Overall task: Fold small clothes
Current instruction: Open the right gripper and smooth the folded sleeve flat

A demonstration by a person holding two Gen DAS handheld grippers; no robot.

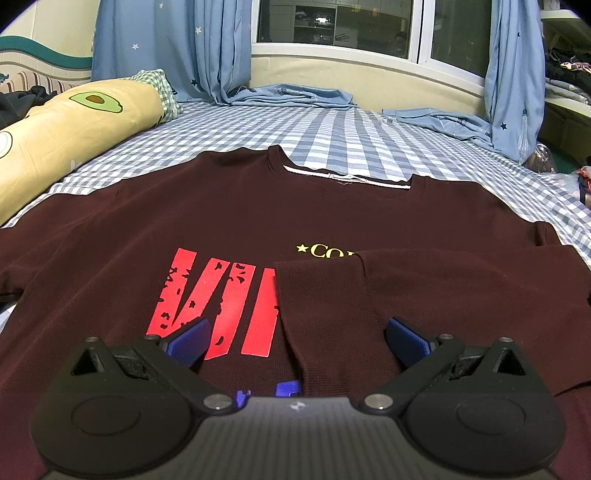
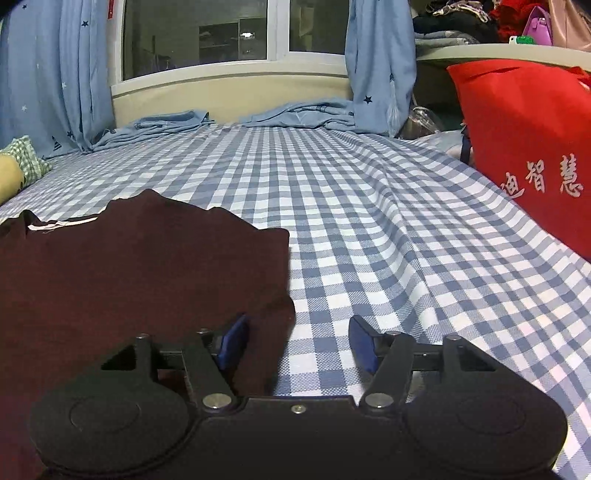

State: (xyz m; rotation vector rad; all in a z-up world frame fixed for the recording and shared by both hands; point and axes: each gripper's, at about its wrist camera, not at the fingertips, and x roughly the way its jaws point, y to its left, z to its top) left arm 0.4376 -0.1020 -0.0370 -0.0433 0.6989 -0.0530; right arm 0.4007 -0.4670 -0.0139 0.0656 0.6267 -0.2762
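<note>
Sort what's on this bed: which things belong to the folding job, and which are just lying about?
Job: maroon shirt, its folded-in sleeve.
Lying about: avocado pillow, red bag, blue curtains, checked sheet.

Sweatshirt hem is cut off behind the left gripper body; its left side runs past the frame edge. The folded-over sleeve covers the rest of the yellow lettering and the end of the red print. Right wrist view: sweatshirt cropped at the left edge, lower part hidden under the right gripper. Red bag text is cut at the right edge. Shelf clutter top right is too small to identify. Window shows only dark reflections.
</note>
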